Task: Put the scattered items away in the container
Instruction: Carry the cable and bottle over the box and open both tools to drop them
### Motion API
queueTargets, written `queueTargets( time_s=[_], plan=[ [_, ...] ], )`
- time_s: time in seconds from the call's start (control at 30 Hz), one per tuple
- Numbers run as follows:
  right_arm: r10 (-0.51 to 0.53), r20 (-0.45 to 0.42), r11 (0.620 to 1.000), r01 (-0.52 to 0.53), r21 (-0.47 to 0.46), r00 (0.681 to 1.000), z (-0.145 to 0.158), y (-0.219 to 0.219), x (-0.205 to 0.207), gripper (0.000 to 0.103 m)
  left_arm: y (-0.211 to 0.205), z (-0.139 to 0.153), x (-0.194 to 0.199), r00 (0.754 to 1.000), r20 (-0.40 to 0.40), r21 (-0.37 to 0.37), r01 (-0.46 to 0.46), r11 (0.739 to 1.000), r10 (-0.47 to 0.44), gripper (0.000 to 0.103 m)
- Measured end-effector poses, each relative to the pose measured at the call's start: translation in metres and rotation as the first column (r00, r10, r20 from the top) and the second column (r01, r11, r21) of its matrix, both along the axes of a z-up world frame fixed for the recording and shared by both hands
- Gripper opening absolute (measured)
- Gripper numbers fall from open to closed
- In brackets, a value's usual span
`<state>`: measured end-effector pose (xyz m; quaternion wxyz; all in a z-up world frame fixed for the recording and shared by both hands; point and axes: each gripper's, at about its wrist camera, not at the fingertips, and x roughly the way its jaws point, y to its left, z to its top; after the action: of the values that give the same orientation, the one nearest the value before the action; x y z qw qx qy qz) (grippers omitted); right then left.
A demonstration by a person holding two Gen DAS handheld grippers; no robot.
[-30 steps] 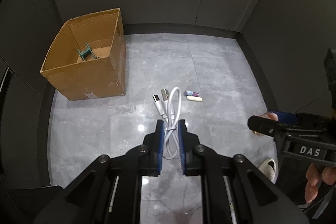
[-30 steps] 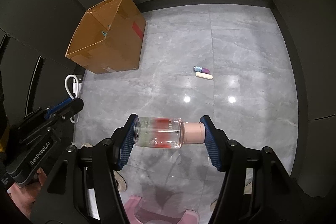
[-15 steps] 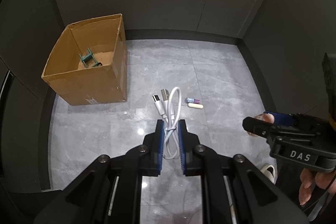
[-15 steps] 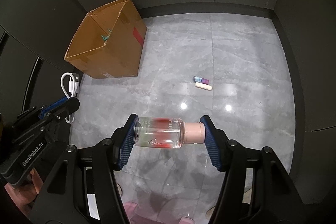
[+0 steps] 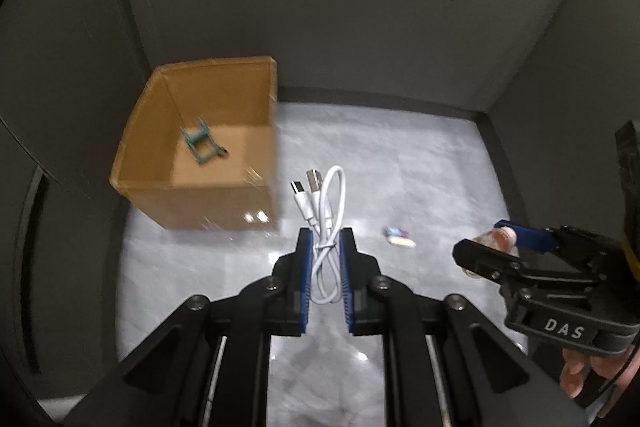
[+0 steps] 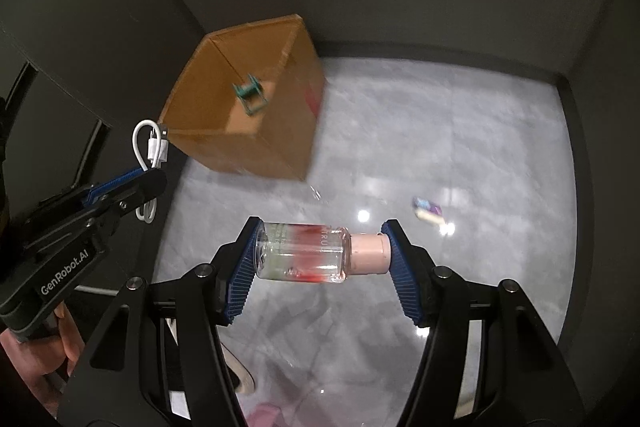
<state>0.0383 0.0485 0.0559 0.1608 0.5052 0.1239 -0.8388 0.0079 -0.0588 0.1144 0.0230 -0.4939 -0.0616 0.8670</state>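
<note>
The cardboard box (image 5: 208,151) is looming closer now — left tongs (image 5: 325,247) are clamping the white cable (image 5: 326,203), right tongs (image 6: 322,253) are gripping the clear bottle (image 6: 308,253) endwise, both hovering above the floor (image 6: 440,155).

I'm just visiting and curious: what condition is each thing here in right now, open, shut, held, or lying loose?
Left gripper: shut on the white cable.
White cable: coiled, held off the floor.
Right gripper: shut on the bottle.
Bottle: capped, held sideways.
Cardboard box: open-topped, holding a green item.
Two small items: loose on the floor.
</note>
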Motion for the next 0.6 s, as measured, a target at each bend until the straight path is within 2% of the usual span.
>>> queueTargets(
  time_s=[0.1, 0.2, 0.33, 0.4, 0.5, 0.6],
  plan=[
    [0.043, -0.011, 0.999, -0.043, 0.008, 0.999, 0.008, -0.038, -0.016, 0.062, -0.03, 0.007, -0.025, 1.0, 0.004, -0.005, -0.008, 1.0, 0.008, 0.013],
    [0.066, -0.021, 0.998, -0.066, 0.025, 0.998, 0.009, -0.075, -0.036, 0.062, -0.054, 0.007, -0.048, 1.0, -0.019, -0.052, -0.019, 0.998, 0.018, 0.013],
    [0.086, 0.009, 0.996, -0.087, 0.023, 0.996, -0.001, -0.128, -0.067, 0.062, -0.087, -0.012, -0.08, 0.999, 0.004, -0.065, -0.047, 0.997, 0.047, 0.013],
    [0.097, 0.03, 0.995, -0.098, 0.035, 0.995, -0.013, -0.152, -0.083, 0.062, -0.11, -0.031, -0.101, 0.997, 0.052, -0.012, -0.06, 0.998, 0.06, 0.013],
    [0.087, 0.093, 0.995, -0.091, 0.039, 0.992, -0.04, -0.178, -0.108, 0.062, -0.135, -0.052, -0.119, 0.99, 0.104, -0.078, -0.083, 0.993, 0.091, 0.013],
    [0.08, 0.14, 0.994, -0.088, 0.058, 0.987, -0.067, -0.199, -0.127, 0.062, -0.158, -0.061, -0.133, 0.989, 0.117, -0.082, -0.079, 0.994, 0.088, 0.013]
  ],
)
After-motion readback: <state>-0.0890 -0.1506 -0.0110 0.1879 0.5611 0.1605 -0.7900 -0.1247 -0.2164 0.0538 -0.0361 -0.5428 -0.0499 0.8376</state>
